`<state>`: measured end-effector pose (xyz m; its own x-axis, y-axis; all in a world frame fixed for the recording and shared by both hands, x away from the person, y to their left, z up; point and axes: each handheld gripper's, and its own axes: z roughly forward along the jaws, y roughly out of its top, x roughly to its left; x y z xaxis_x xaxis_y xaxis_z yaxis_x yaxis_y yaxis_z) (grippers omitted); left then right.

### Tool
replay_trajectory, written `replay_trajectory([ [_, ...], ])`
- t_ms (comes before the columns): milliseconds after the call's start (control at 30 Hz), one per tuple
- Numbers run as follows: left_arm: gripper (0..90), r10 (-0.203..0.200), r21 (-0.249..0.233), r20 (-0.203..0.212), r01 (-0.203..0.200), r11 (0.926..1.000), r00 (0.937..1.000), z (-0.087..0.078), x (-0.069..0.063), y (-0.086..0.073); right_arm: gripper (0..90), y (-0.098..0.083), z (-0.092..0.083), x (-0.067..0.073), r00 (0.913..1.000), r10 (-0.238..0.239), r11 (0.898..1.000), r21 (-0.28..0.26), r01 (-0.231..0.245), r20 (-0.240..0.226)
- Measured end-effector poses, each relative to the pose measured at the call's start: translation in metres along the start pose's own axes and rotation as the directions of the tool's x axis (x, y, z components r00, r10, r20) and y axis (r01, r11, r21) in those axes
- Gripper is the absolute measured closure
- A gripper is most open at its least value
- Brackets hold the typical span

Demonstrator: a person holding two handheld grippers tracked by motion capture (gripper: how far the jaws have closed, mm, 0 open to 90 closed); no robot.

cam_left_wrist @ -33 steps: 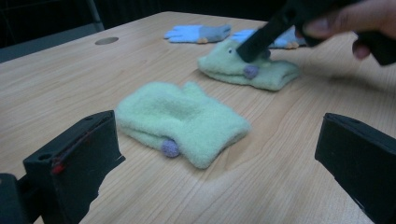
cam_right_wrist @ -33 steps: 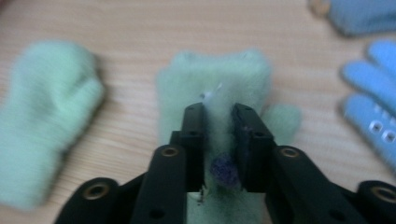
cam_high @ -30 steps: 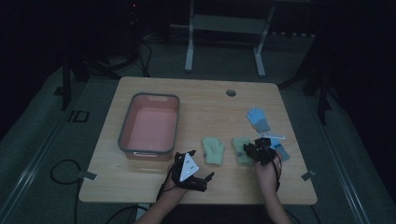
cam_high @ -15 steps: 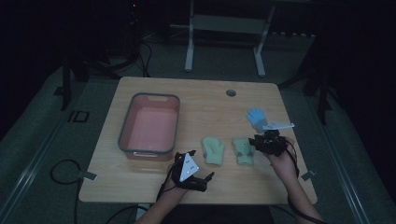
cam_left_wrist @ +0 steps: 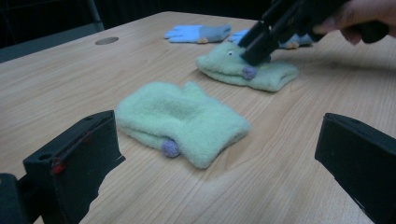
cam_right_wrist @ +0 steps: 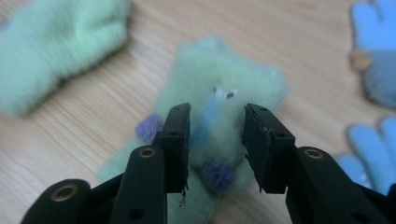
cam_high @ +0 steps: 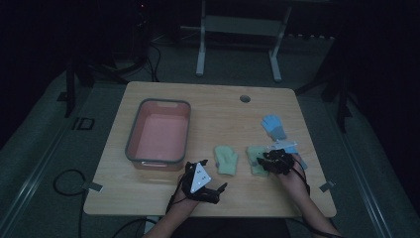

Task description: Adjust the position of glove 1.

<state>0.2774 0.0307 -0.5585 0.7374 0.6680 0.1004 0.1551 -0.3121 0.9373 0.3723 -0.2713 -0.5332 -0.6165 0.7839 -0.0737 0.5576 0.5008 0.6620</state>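
Observation:
Two green mittens lie on the wooden table (cam_high: 213, 106). The left mitten (cam_high: 227, 160) (cam_left_wrist: 182, 116) rests just ahead of my left gripper (cam_high: 212, 184) (cam_left_wrist: 217, 161), whose jaws stand wide open with nothing between them. My right gripper (cam_high: 266, 161) (cam_right_wrist: 217, 140) (cam_left_wrist: 254, 49) hovers low over the right mitten (cam_high: 253, 157) (cam_right_wrist: 224, 79) (cam_left_wrist: 271, 77), which has small eyes and purple dots. Its jaws have just been opening. The mitten lies between and below them, and the pads do not press on it.
A pink bin (cam_high: 132, 144) with a grey rim stands at the table's left. Two blue gloves (cam_high: 274, 126) (cam_right_wrist: 378, 56) (cam_left_wrist: 196, 32) lie beyond and to the right of the right mitten. A round hole (cam_high: 244, 98) sits near the far edge.
The right gripper swung slightly right, then came back left and down over the right green mitten. The left gripper has stayed put.

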Motion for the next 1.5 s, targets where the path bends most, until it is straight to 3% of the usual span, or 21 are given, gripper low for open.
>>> replay_trajectory([
  [133, 0.0, -0.001, -0.001, 0.0, 0.001, 1.0, 1.0, 0.0, 0.0, 0.0, 67.0, -0.005, 0.004, 0.004, 0.9999, 0.004, 1.0, 0.006, -0.004, 0.01],
  [167, 0.0, -0.002, -0.001, -0.001, 0.002, 1.0, 1.0, 0.0, 0.0, 0.0, 70.8, -0.005, 0.004, 0.006, 0.9997, -0.013, 1.0, 0.007, 0.013, 0.02],
  [267, 0.0, 0.003, -0.001, -0.002, -0.003, 1.0, 1.0, 0.0, 0.0, 0.0, 79.4, -0.005, 0.005, 0.008, 0.9999, 0.002, 1.0, 0.011, -0.002, 0.014],
  [533, 0.0, -0.004, -0.004, -0.004, 0.004, 1.0, 1.0, -0.001, 0.001, 0.0, 83.5, -0.004, 0.004, 0.013, 0.9956, 0.081, 0.997, -0.003, -0.081, 0.046],
  [733, 0.0, -0.002, -0.004, -0.003, 0.002, 1.0, 1.0, -0.001, 0.001, 0.0, 83.7, 0.009, -0.011, 0.017, 0.9903, 0.118, 0.992, -0.049, -0.115, 0.073],
  [933, 0.0, -0.007, -0.004, -0.003, 0.007, 1.0, 1.0, 0.0, 0.001, 0.0, 83.7, 0.036, -0.031, 0.022, 0.9877, 0.136, 0.986, -0.112, -0.126, 0.078],
  [1033, 0.0, 0.002, -0.002, -0.009, -0.002, 1.0, 1.0, 0.0, 0.0, 0.0, 83.7, 0.057, -0.04, 0.034, 0.9875, 0.142, 0.98, -0.15, -0.131, 0.068],
  [1133, 0.0, 0.007, -0.003, -0.01, -0.007, 1.0, 0.9999, 0.0, -0.001, 0.0, 83.7, 0.064, -0.041, 0.041, 0.9895, 0.133, 0.98, -0.158, -0.123, 0.056],
  [1167, 0.0, 0.005, -0.003, -0.007, -0.005, 1.0, 1.0, 0.0, 0.0, 0.0, 83.7, 0.072, -0.04, 0.052, 0.9919, 0.12, 0.98, -0.164, -0.111, 0.043],
  [1500, 0.0, 0.014, 0.001, -0.012, -0.014, 0.9999, 0.9998, 0.0, -0.001, 0.0, 83.7, 0.084, -0.026, 0.09, 0.9916, 0.128, 0.976, -0.178, -0.129, -0.015],
])
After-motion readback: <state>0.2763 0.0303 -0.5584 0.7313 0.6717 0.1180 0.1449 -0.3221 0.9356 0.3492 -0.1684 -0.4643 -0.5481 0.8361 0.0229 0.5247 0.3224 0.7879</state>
